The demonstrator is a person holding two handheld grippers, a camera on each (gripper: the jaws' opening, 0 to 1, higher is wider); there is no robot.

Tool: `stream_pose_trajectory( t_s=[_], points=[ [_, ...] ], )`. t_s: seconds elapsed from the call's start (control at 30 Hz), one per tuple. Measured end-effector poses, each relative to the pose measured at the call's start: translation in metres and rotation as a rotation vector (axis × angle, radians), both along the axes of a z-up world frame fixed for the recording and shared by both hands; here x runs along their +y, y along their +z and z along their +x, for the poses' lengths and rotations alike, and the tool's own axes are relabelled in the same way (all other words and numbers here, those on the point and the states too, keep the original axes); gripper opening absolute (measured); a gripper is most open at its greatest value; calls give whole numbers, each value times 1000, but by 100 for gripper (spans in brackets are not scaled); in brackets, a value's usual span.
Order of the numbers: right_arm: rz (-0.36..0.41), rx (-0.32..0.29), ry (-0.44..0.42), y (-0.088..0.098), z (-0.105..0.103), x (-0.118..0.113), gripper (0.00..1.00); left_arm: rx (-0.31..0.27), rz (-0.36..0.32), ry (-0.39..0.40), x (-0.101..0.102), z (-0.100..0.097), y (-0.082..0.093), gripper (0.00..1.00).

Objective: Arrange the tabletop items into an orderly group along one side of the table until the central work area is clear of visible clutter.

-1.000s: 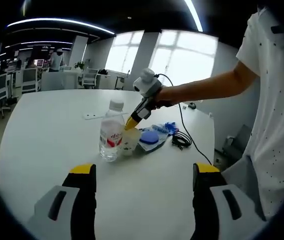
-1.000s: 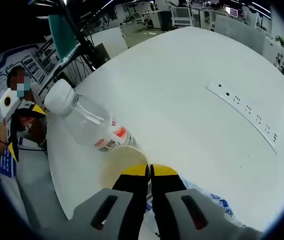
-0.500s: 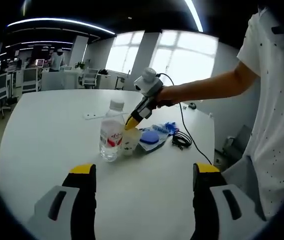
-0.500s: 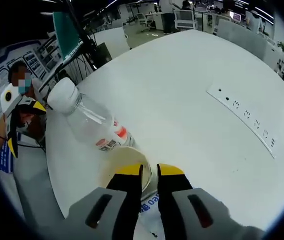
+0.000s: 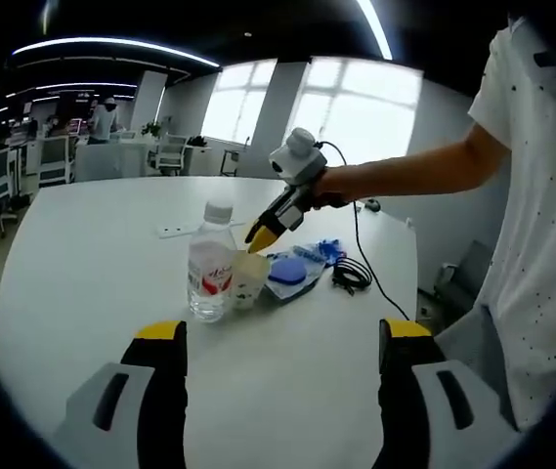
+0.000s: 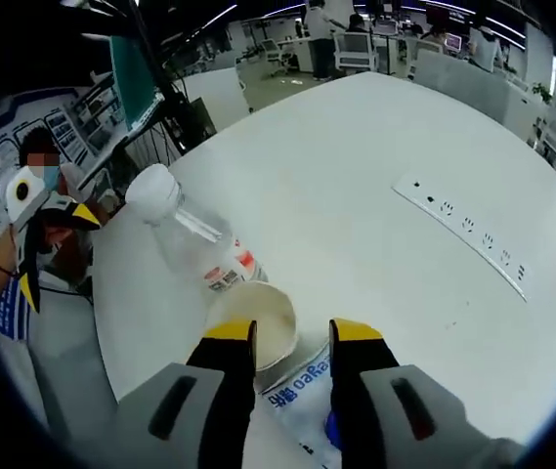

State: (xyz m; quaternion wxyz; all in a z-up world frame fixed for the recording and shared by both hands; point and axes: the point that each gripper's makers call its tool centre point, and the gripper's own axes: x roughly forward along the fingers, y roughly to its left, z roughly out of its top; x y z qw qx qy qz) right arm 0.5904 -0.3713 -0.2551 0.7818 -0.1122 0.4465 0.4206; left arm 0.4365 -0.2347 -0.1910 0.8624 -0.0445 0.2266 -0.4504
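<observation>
On a white table (image 5: 82, 254), a paper cup (image 6: 254, 319) stands touching a water bottle (image 5: 210, 264) beside a blue packet (image 5: 292, 274); the right gripper (image 6: 292, 337) hovers released above, the left gripper (image 5: 279, 337) wide apart.

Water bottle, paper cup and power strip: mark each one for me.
water bottle (image 5: 209, 274), left gripper view, on its red label.
paper cup (image 6: 254, 319), right gripper view, inside its open mouth.
power strip (image 6: 463, 234), right gripper view, mid-length on its top face.

white star-speckled shirt (image 5: 541, 225), short sleeve
</observation>
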Motion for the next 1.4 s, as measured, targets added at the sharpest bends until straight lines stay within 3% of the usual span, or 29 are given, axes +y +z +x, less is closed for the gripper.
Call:
stream_pose_trajectory(
  t_s=[0.5,0.7,1.17,1.4],
  points=[
    [59,-49,-60,32,-25,-29,39,-11,37,-25,-15,-3,11,82],
    [90,-72,-97,45,-40,-50,43,-19,14,-27,-23,-4,23,83],
    [157,-137,-203,77,-81,-110,53,-27,15,-42,-49,-8,41,89],
    [189,-176,-267,87,-103,-148,58,-38,54,-71,-64,-13,50,89]
  ],
)
